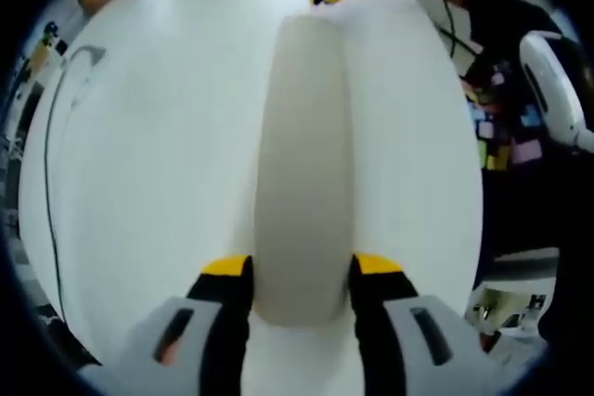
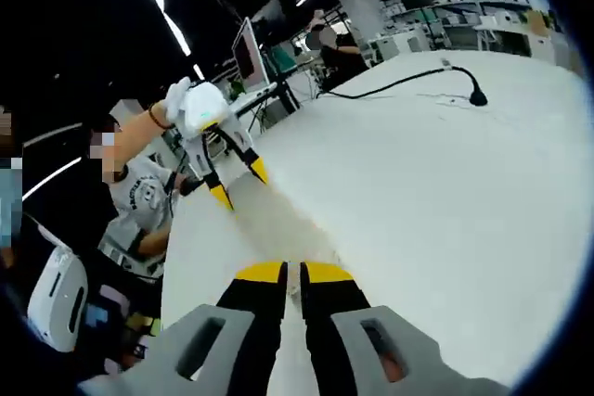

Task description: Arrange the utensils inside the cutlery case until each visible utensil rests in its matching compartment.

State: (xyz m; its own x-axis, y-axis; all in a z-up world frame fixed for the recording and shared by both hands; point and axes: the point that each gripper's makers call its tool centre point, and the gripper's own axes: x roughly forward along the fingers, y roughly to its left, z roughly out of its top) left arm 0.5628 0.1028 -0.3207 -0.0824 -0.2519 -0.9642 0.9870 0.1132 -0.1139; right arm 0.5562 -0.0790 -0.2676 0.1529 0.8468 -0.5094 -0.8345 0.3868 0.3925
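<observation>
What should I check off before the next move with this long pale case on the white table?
1. Left hand-held gripper on the case: ok, its jaws sit on either side of the near end.
2. Right hand-held gripper at the other end: ok, jaws nearly shut on a thin edge of the case.
3. Case resting on the table: cannot tell, no clear gap or contact.
4. Case open: not ok, it looks like a closed pale shell.
5. Utensils in view: not ok.
6. Black cable away from the case: ok, it lies far off across the table.
</observation>
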